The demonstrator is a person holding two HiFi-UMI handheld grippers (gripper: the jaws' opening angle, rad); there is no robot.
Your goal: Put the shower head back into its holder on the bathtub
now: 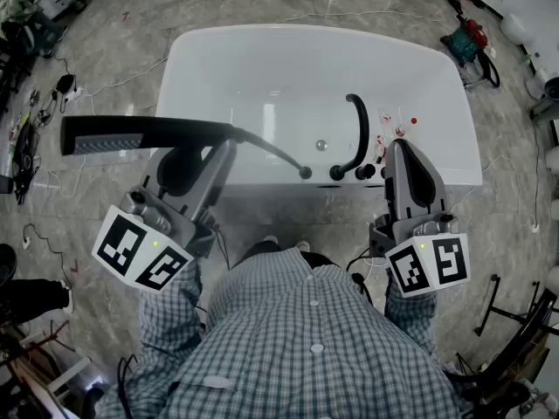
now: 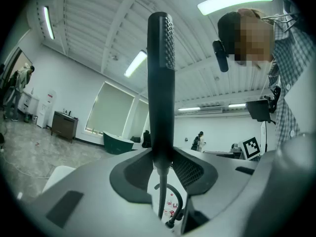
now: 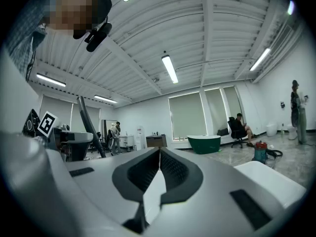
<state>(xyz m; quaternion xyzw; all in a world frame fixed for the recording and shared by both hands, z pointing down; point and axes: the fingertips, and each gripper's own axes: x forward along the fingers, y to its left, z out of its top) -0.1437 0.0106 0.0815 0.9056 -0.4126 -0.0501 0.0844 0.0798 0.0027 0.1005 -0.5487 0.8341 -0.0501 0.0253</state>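
Observation:
The black shower head (image 1: 100, 135) lies level across the left of the head view, its spray end pointing left. My left gripper (image 1: 214, 147) is shut on its handle. In the left gripper view the shower head (image 2: 162, 83) stands straight up between the pads (image 2: 190, 169). Its hose (image 1: 271, 151) runs down to the near rim of the white bathtub (image 1: 262, 37), beside the black curved faucet (image 1: 360, 133) and knobs (image 1: 362, 172). My right gripper (image 1: 400, 147) is shut and holds nothing, above the rim just right of the faucet. The right gripper (image 3: 159, 154) shows its pads together.
Small red items (image 1: 384, 140) lie on the tub rim by the faucet. Cables and gear (image 1: 39, 103) clutter the floor at the left. A red vacuum (image 1: 472, 37) stands at the far right, a black stand (image 1: 515, 321) at the near right. The person's feet (image 1: 284, 247) are against the tub.

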